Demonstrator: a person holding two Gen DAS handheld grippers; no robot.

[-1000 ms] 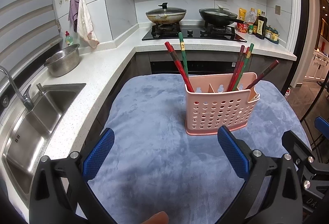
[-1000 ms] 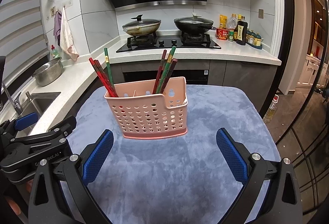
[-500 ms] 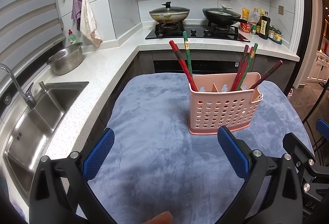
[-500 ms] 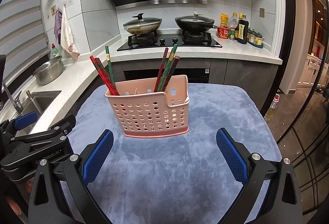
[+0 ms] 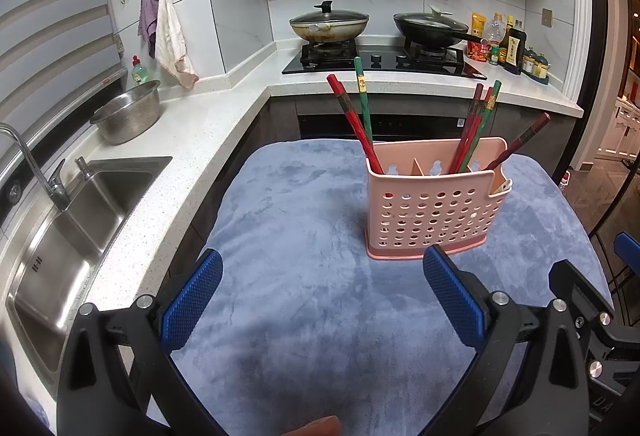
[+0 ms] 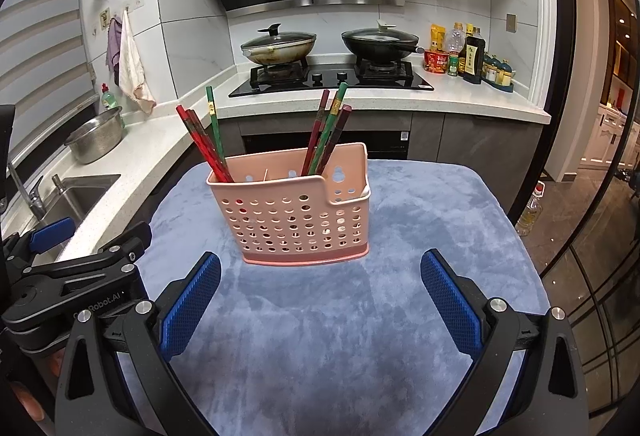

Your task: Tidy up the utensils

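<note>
A pink perforated utensil basket (image 5: 434,212) stands upright on a blue-grey cloth (image 5: 312,236); it also shows in the right wrist view (image 6: 300,220). Red and green chopsticks (image 5: 356,124) lean in its left compartment, and more chopsticks (image 5: 478,128) lean in its right compartment; both bunches show in the right wrist view (image 6: 204,140) (image 6: 328,132). My left gripper (image 5: 322,302) is open and empty, short of the basket. My right gripper (image 6: 320,304) is open and empty, in front of the basket.
A steel sink (image 5: 68,220) and a steel bowl (image 5: 128,112) are on the white counter at the left. A stove with two lidded pans (image 5: 328,26) is behind. Bottles (image 5: 508,44) stand at the back right. The left gripper's body (image 6: 68,276) sits at the left of the right wrist view.
Both grippers have drifted slightly, so the basket sits a little differently in each view. Both stay open and empty. The basket and chopsticks have not moved.
</note>
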